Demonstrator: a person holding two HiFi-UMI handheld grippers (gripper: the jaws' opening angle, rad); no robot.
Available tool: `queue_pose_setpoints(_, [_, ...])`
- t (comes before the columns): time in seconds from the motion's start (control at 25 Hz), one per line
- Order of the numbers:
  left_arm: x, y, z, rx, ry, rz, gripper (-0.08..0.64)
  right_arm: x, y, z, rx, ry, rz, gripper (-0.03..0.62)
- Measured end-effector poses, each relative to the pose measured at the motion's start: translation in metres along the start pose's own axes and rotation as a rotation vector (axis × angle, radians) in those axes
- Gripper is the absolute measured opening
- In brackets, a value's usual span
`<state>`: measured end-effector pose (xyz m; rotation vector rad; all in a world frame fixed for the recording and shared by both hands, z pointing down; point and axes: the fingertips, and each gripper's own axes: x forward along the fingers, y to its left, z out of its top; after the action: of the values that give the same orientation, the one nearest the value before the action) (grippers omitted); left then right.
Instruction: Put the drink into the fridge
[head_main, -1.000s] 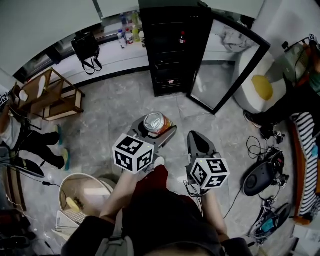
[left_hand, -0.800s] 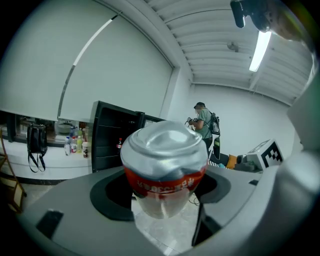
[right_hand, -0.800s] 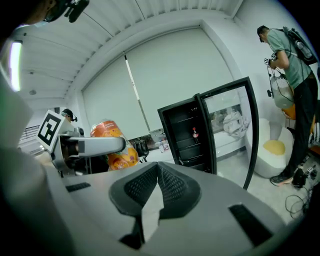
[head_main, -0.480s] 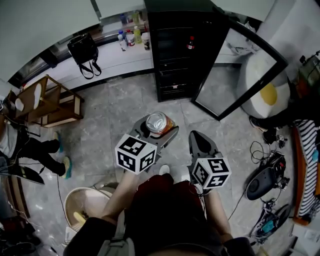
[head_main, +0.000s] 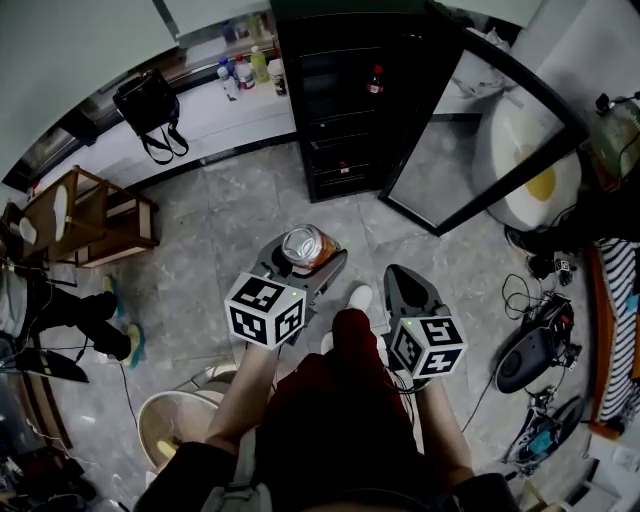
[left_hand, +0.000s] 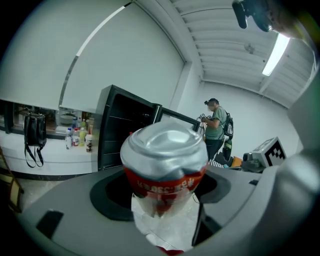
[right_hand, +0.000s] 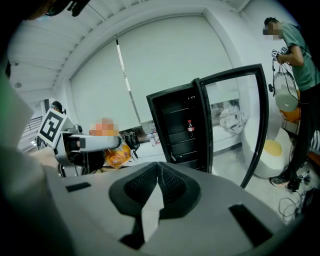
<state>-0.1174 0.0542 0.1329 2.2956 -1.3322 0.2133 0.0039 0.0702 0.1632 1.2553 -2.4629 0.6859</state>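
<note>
Two findings: your left gripper (head_main: 308, 254) stays clamped wide on the dented red-and-silver drink can (left_hand: 165, 155), right gripper (right_hand: 157, 187) closed, empty. The open black glass-door fridge (head_main: 350, 110) has drawn nearer, so your approach continues.

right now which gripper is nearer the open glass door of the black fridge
Right. The right gripper hangs shut just short of the glass door; the left gripper, holding the red drink can, is farther left.
</note>
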Motion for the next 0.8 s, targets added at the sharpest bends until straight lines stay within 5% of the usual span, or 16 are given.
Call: queue_pose_setpoints(0.8, [0.192, 0.098, 0.039, 0.03, 0.097, -0.011, 0.344, 0.153, -0.121, 0.051, 0.051, 0.019, -0.04, 0.018])
